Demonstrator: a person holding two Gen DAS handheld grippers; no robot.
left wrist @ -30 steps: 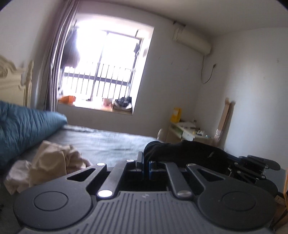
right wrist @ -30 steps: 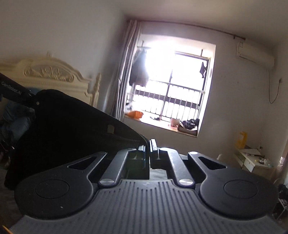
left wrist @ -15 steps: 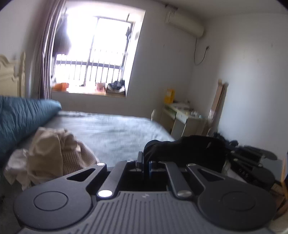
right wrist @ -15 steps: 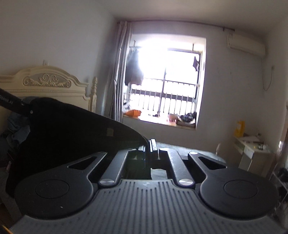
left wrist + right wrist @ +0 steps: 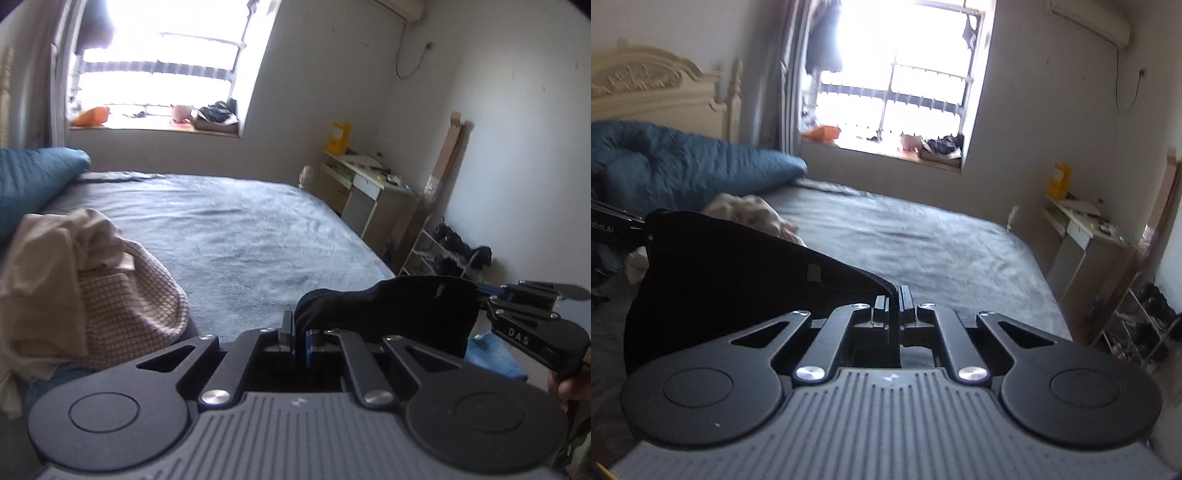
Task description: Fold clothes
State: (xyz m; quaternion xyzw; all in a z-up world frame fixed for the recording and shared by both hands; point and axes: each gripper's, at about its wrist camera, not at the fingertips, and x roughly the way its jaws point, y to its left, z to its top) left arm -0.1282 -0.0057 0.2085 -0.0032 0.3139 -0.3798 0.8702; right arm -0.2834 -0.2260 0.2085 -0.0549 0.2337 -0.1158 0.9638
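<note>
A black garment hangs stretched in the air between my two grippers, above the near edge of the grey bed. My left gripper is shut on one end of it. My right gripper is shut on the other end, and the black garment spreads away to the left in the right wrist view. In the left wrist view the right gripper shows at the far right, held by a hand. The cloth's lower part is hidden behind the gripper bodies.
A heap of beige and cream clothes lies on the bed's left side, beside a blue quilt. A cream headboard stands behind it. A small desk and a shoe rack stand right of the bed, under a white wall.
Both grippers have tilted downward with the black garment held between them. The bed surface now fills far more of both views, and the window has slid toward the top.
</note>
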